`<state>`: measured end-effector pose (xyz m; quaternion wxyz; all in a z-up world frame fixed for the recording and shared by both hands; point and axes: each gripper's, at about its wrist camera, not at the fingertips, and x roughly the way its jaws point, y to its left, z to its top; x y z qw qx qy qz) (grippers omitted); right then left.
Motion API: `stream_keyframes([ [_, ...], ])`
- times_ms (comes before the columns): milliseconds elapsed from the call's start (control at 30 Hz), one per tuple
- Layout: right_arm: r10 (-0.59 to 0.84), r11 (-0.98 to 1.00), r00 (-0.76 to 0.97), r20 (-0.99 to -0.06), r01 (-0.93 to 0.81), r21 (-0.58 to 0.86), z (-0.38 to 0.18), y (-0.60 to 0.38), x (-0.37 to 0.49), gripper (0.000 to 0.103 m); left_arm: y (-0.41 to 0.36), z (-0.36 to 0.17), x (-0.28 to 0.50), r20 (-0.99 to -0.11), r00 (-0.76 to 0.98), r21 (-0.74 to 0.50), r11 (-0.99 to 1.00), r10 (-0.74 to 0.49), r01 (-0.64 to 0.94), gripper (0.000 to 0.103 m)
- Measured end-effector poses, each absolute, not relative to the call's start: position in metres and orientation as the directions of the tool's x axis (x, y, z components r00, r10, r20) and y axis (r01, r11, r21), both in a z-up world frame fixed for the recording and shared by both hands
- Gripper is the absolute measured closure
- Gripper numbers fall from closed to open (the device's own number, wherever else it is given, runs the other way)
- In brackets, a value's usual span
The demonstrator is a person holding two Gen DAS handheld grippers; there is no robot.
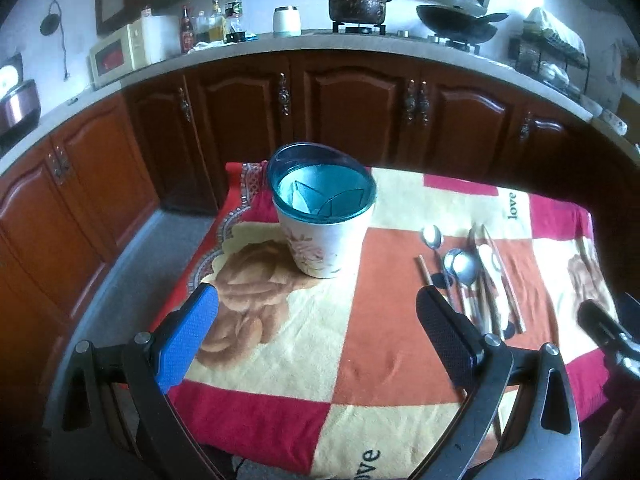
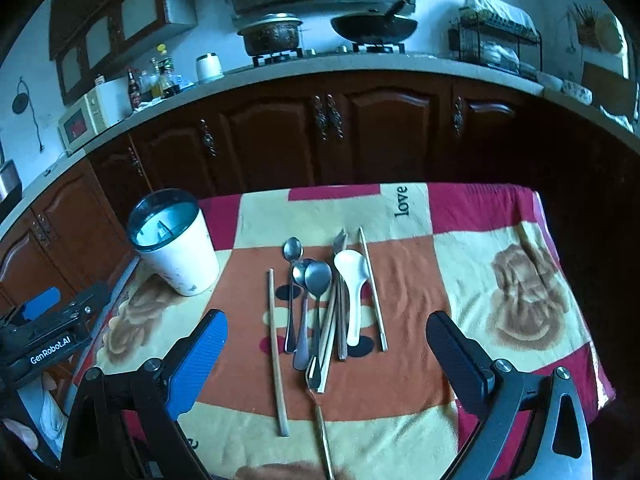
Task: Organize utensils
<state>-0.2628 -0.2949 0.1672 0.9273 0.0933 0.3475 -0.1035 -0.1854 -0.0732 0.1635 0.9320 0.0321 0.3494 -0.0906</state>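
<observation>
Utensils lie in a loose bundle on the orange square of a checked red, cream and orange blanket (image 2: 404, 320) that covers the table, their handles mostly pointing toward the camera. In the right wrist view the bundle holds a white plastic rice spoon (image 2: 352, 280) with its bowl facing up, a large steel spoon (image 2: 318, 276) just to its left, a smaller steel spoon (image 2: 293, 249) farther left with its bowl toward the cupboards, and several pale wooden chopsticks; one single chopstick (image 2: 277, 352) lies a little apart on the left side of the bundle and another thin chopstick (image 2: 373, 288) lies along its right side. A white flower-printed plastic holder with a teal divided rim (image 1: 325, 216) stands upright on the blanket, well to the left of the bundle, with nothing visible inside it. The left gripper (image 1: 318, 316) hangs above the blanket just in front of the holder, its blue and black fingers spread wide and holding nothing. The right gripper (image 2: 327, 344) hangs over the handle ends of the bundle, its fingers likewise spread wide with nothing between them. Behind the table run dark wooden cabinet doors (image 2: 280, 136) under a grey counter.
</observation>
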Motion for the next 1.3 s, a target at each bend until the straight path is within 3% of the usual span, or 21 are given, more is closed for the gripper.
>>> stream_keyframes([
  [1300,-0.203,0.955,0.746,-0.634,0.295,0.041,0.188,-0.290,-0.276,0.004,-0.094,0.186,-0.203,-0.644,0.739,-0.045,0.974,-0.199,0.223,0.003],
])
